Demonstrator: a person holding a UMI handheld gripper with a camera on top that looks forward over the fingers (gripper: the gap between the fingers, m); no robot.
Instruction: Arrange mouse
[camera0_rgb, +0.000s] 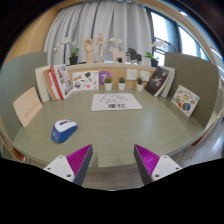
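— Tongs (113, 160) sit nearest, right? What are they doing?

— Released. The two fingers (76, 160) stand well apart with magenta ribbed pads on their inner faces, and nothing lies between them. They hover over the near edge of the desk (125, 132).

— And the mouse?

— The mouse (64, 130) rests on the desk ahead of the tongs and off to the left of the left finger. It has a rounded, domed shell, blue with a pale top, and looks like smooth plastic.

— What could go wrong from here?

— My guess is a slip. The curved, glossy shell gives flat pads little to bite on, so a grip taken too high or off-centre could squirt it out sideways. Since it lies left of the fingers' line, a straight push forward would miss it or clip it with one finger and spin it.

— Anything farther back worth minding?

— A white printed sheet (110, 102) lies flat mid-desk. Beyond it, small potted plants (124, 84) and upright cards and books (58, 82) lean along the olive partition. Two wooden figures (87, 47) stand on the ledge behind, before pale curtains (100, 20). The leaning cards look light and could topple if something is swept into them.
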